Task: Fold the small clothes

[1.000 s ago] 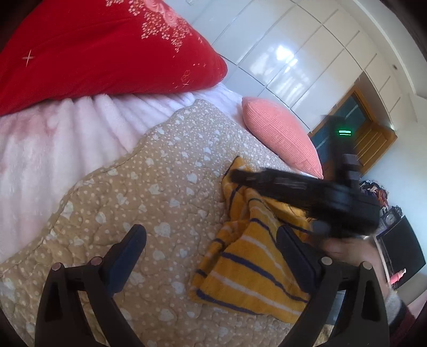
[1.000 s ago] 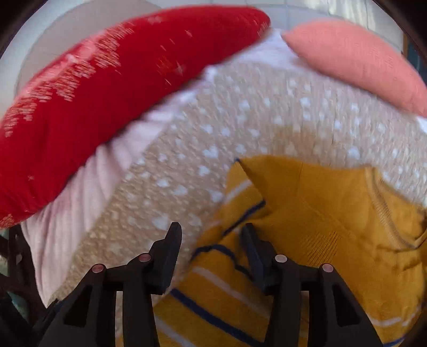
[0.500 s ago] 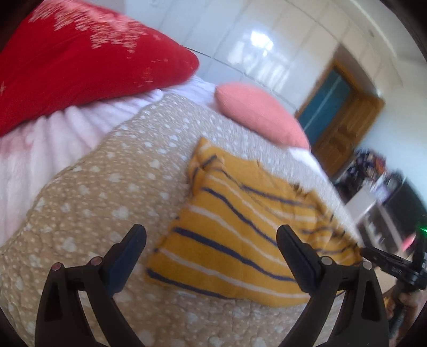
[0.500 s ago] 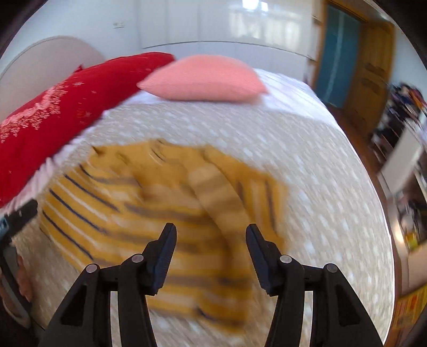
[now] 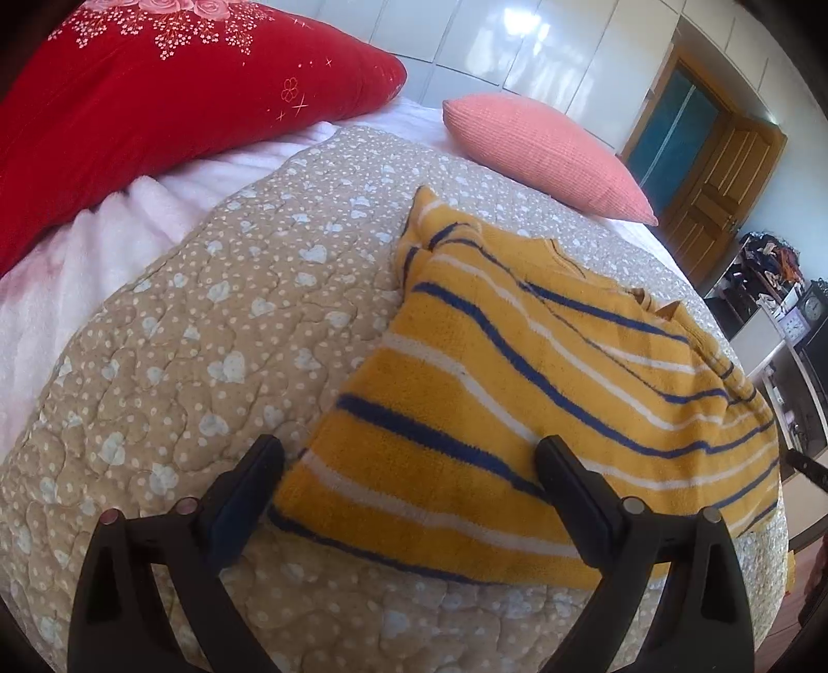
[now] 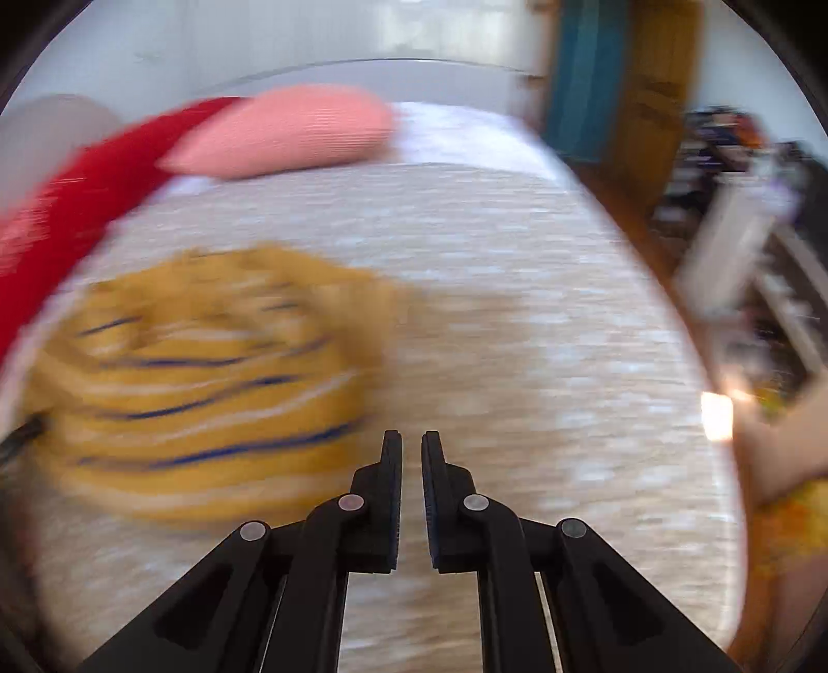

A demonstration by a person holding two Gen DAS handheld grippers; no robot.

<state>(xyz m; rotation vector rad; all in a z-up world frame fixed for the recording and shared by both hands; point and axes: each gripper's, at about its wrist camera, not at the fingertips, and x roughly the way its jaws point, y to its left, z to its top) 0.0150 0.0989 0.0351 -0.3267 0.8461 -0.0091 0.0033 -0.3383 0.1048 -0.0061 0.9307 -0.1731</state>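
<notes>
No brand, label or readable writing is seen on any item – only white flower and sparkle embroidery on the red pillow [image 5: 155, 98].

The yellow striped garment [image 5: 543, 393] is laid flat, folded over, on the beige heart-print quilt [image 5: 207, 321] of the bed. In the left wrist view its long axis is seen to run from the near edge, low centre, up and away toward the pink pillow [image 5: 543, 155]; one narrow corner points to the far side, near the gap btwn the two pillows. The blue and white stripes are set across that axis. A collar or neck edge shows along the garment's right side.

The left gripper [image 5: 409, 476] is held just above the near hem, jaws spread wide, nothing pinched – the garment's near edge lies btwn the two fingers but no pad is seen pressing on it.

The right gripper [image 6: 411, 450] is seen over bare quilt, to the right of the garment [image 6: 207, 378], w/ heavy motion blur over the whole view. Its jaws have just been closing and are now brought almost together, only a thin slit left, w/ nothing btwn them. The garment is apart from them.

A wooden door [image 5: 724, 176] and white cabinet fronts [image 5: 517, 46] are seen behind the bed.
</notes>
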